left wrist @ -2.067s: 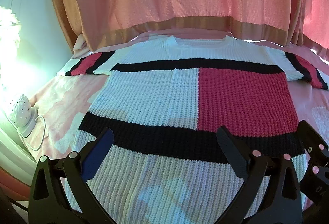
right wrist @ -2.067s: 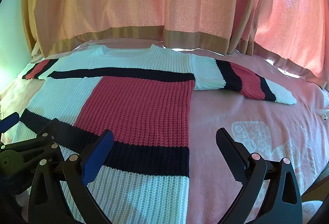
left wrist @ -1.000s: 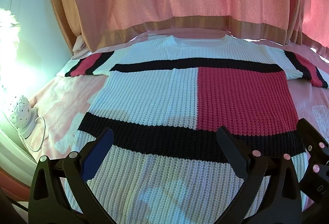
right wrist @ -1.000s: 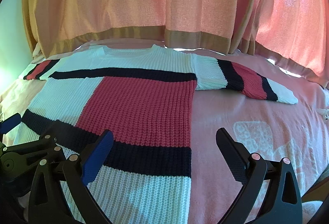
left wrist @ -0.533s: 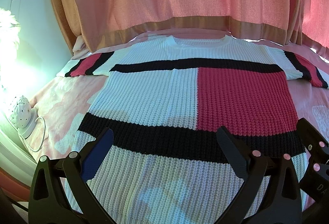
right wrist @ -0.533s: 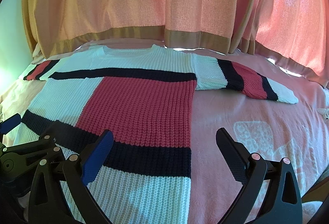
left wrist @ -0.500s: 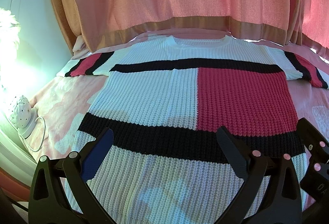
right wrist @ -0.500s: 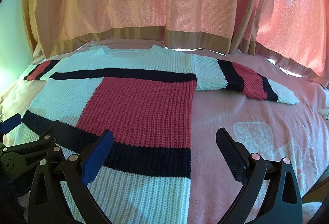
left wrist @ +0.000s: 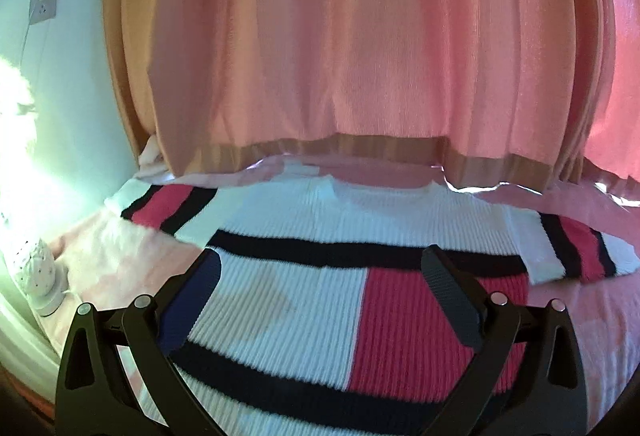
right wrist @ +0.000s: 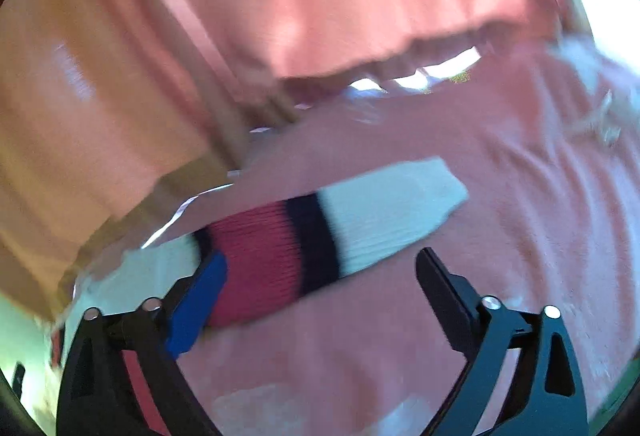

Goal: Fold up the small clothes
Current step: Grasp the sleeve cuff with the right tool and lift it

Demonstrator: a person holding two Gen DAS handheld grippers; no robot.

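The knitted sweater (left wrist: pixel 304 300) lies flat on the pink bed (left wrist: pixel 592 320), collar at the far side by the curtain (left wrist: pixel 340 48), sleeves spread left and right. The left gripper (left wrist: pixel 320 300) hangs over its middle, jaws wide apart and empty. The right gripper (right wrist: pixel 320 296), also spread and empty, hangs near the striped right sleeve (right wrist: pixel 320 232); that view is blurred.

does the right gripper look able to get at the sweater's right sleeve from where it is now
Probably yes: the right gripper is open and pointed at the striped sleeve, which lies flat on the pink bedspread with nothing on it, though the frame is blurred.
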